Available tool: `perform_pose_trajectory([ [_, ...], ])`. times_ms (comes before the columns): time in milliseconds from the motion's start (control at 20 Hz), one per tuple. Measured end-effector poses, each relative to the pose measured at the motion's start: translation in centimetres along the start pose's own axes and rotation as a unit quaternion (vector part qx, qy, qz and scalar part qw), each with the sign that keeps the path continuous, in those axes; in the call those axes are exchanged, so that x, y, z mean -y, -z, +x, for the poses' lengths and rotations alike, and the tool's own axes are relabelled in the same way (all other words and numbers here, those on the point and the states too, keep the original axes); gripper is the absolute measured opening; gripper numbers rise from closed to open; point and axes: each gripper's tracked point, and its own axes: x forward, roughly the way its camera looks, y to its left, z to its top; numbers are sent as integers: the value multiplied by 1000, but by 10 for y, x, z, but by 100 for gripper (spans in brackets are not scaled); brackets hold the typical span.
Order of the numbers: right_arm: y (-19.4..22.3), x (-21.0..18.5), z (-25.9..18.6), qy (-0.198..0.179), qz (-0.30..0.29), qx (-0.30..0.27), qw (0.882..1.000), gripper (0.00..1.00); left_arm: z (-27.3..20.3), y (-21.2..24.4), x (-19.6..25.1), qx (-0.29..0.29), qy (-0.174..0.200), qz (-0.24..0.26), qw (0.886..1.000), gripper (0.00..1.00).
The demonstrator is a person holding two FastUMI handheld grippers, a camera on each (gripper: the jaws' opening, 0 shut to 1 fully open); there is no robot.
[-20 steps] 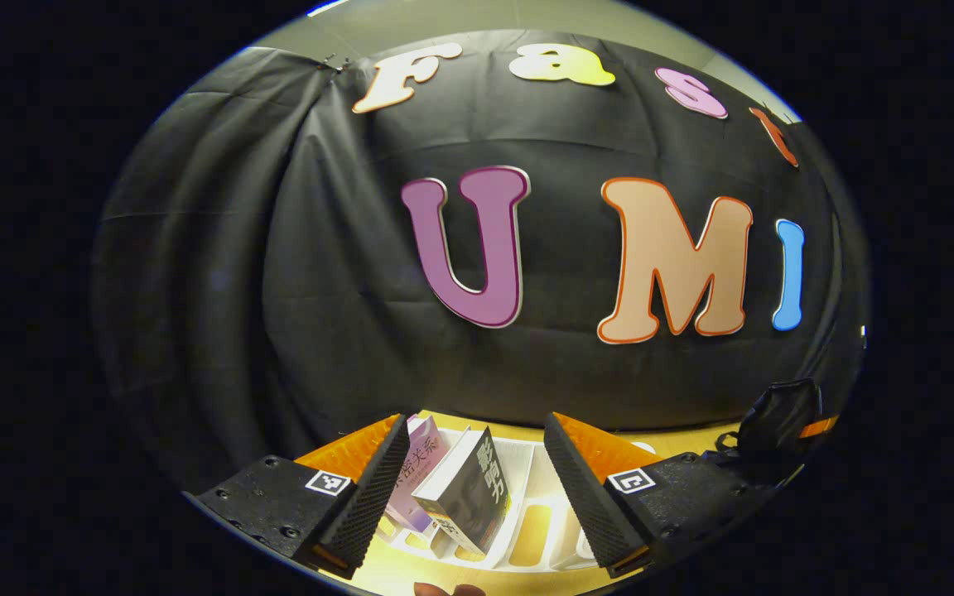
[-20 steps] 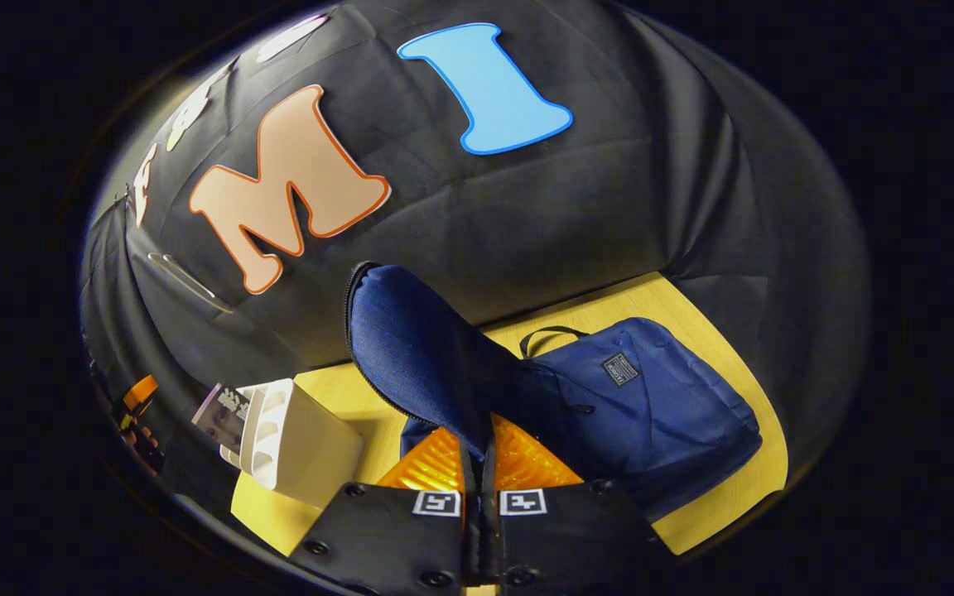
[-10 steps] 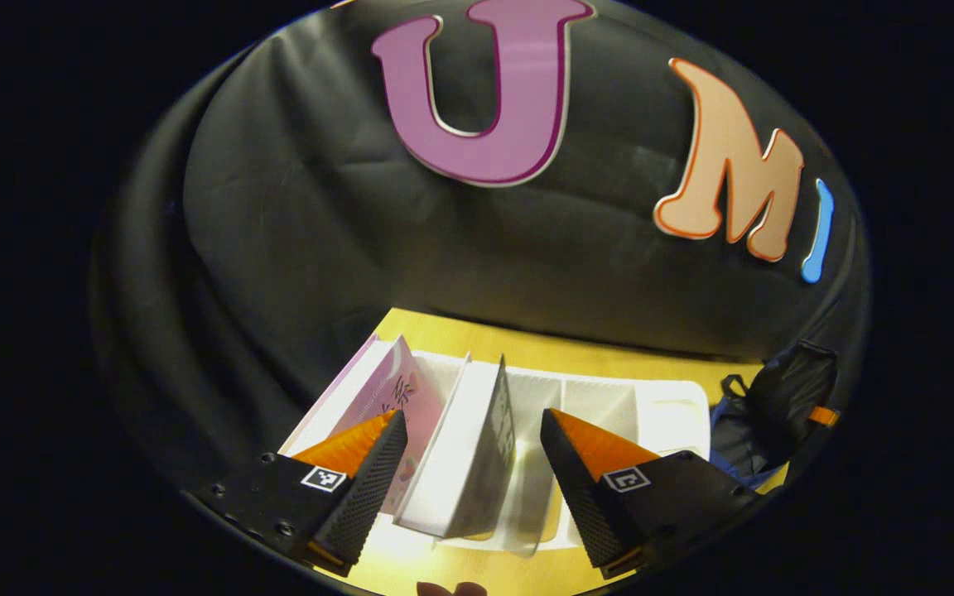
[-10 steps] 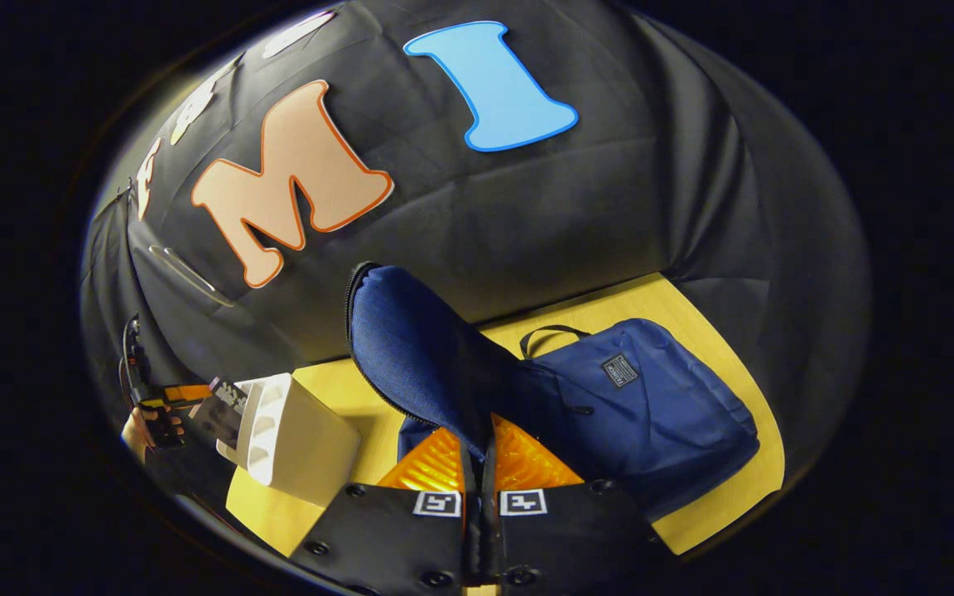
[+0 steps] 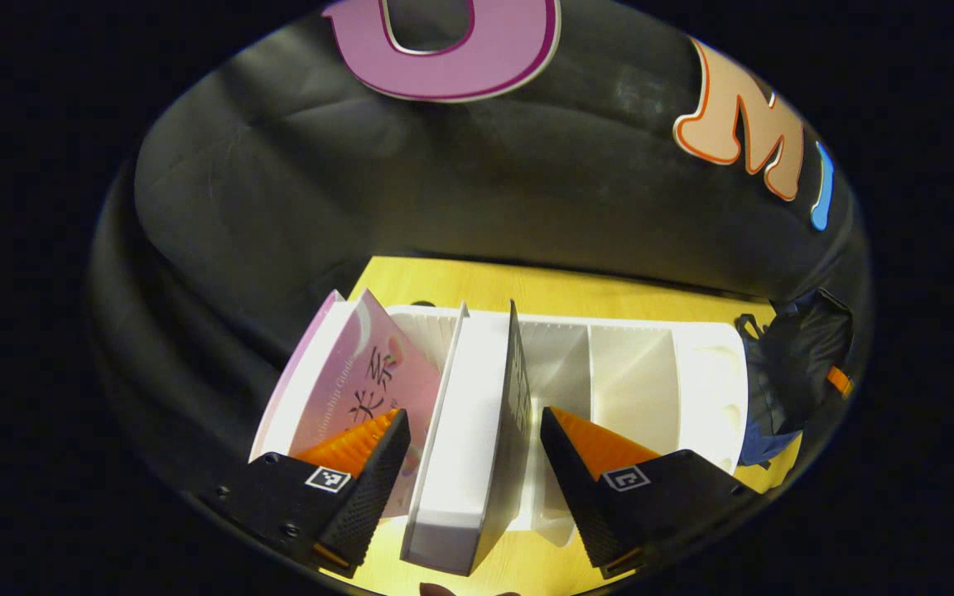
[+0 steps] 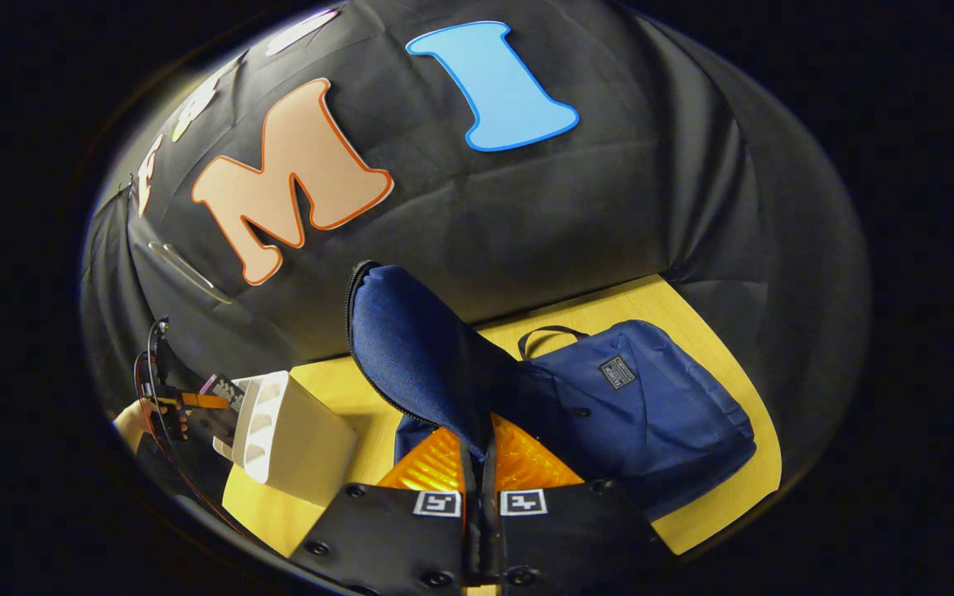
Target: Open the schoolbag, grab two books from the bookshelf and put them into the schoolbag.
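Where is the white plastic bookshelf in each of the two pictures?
Left gripper view: the white plastic bookshelf lies in the lower middle, just ahead of the left tool, whose open fingers straddle a dark-covered book.
Right gripper view: it stands small at the lower left.
Shared landmark: the blue fabric schoolbag, at the right edge in the left gripper view, right of centre in the right gripper view.

In the left gripper view, the white plastic bookshelf point(image 5: 651, 372) has free slots right of the dark-covered book with white page edges point(image 5: 477, 447); a pink paperback point(image 5: 369, 389) leans just beside it on the left. In the right gripper view, the raised navy fabric flap point(image 6: 411, 348) leaves the blue schoolbag point(image 6: 643, 406) open
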Motion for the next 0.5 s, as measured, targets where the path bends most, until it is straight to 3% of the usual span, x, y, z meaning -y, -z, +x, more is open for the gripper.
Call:
perform_pose_trajectory([
  [50, 1, 0, 0, 0, 0, 0, 1000, 4, 4, 6, 2, -15, 6, 2, 1000, 92],
  [100, 0, 1, 0, 0, 0, -1, 1000, 4, 8, 12, 1, -30, 5, 7, 1000, 83],
  [200, 0, 0, 2, 0, 1, -2, 1000, 3, 7, 12, 14, -40, 28, 7, 999, 57],
  [300, 1, 1, 1, 1, 2, -2, 1000, 4, 4, 14, 13, -54, 23, 17, 998, 41],
  [350, 2, 0, 1, 0, 2, -2, 1000, 0, 8, 16, 13, -64, 20, 18, 998, 39],
  [500, 1, 0, 1, 1, 0, -3, 1000, 4, 5, 19, 11, -77, 17, 18, 997, 38],
])
